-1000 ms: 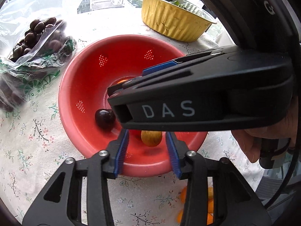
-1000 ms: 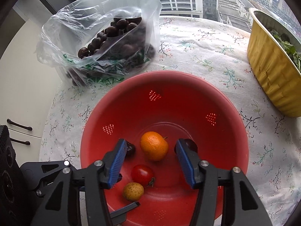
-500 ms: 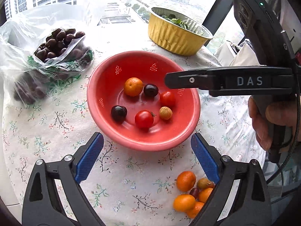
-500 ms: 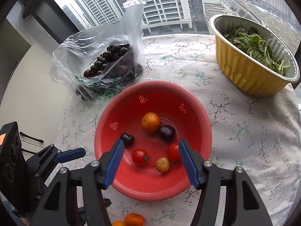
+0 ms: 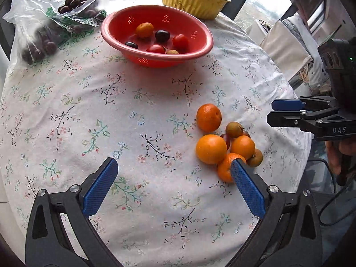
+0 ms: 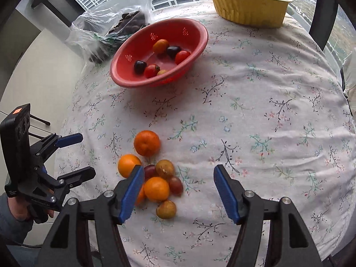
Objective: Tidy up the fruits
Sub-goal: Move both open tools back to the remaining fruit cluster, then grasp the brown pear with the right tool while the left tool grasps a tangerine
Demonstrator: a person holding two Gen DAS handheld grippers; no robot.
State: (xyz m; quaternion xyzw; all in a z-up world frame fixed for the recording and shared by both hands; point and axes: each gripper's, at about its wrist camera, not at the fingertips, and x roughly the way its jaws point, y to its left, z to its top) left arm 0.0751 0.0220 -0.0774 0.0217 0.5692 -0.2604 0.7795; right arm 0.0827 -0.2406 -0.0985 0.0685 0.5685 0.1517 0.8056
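The left gripper point(image 5: 173, 184) gapes wide and empty over bare tablecloth point(image 5: 133, 111), its jaws having just been opening. The right gripper point(image 6: 175, 191) is partly open, also just widening, holding nothing. A pile of loose fruit point(image 6: 153, 173) lies on the cloth beside the right gripper's left pad and by the left gripper's right pad. Nothing blocks it. Beyond the pile sits the red colander point(image 5: 200, 33), then the cherry bag point(image 5: 44, 22) and gold foil tray point(image 5: 195, 0). A second ago both grippers hung right over the colander; they have pulled back to the pile.
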